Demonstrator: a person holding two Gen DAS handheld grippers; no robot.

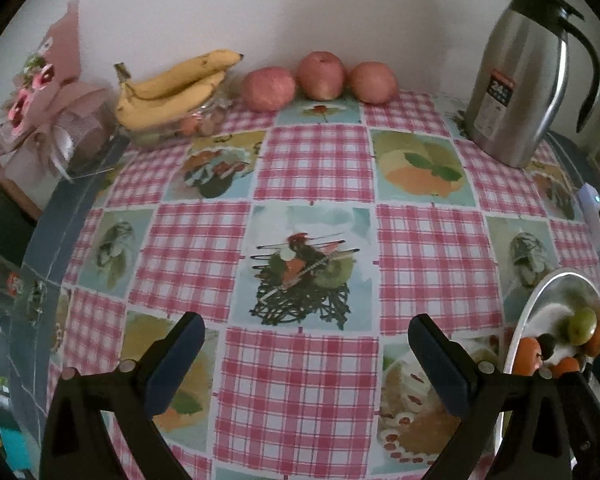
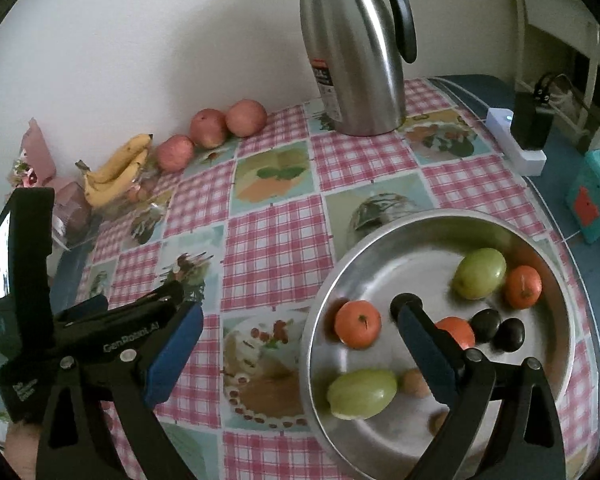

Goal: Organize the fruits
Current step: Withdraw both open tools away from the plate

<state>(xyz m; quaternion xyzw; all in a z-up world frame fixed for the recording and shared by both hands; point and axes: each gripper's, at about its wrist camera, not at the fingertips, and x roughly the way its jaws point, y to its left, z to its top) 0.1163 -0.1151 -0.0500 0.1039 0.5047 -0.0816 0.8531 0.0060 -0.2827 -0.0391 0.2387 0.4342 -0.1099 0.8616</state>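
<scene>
Checkered tablecloth (image 1: pixel 312 168) underneath. Both my claws spread wide, holding nothing: left gripper (image 1: pixel 306 364) over bare cloth, right gripper (image 2: pixel 300 344) above near-right metal bowl (image 2: pixel 380 240) of small fruits (image 2: pixel 480 274).

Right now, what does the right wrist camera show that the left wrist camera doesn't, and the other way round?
Only the right wrist view shows the metal bowl almost whole, with both green fruits, a teal box at the table edge, and the left gripper from the side.

Only the left wrist view shows the open stretch of checked tablecloth straight ahead and more of the pink wrapped bouquet.

Both show the bananas, three apples, the steel jug and the white charger. Both grippers are open and empty.
</scene>
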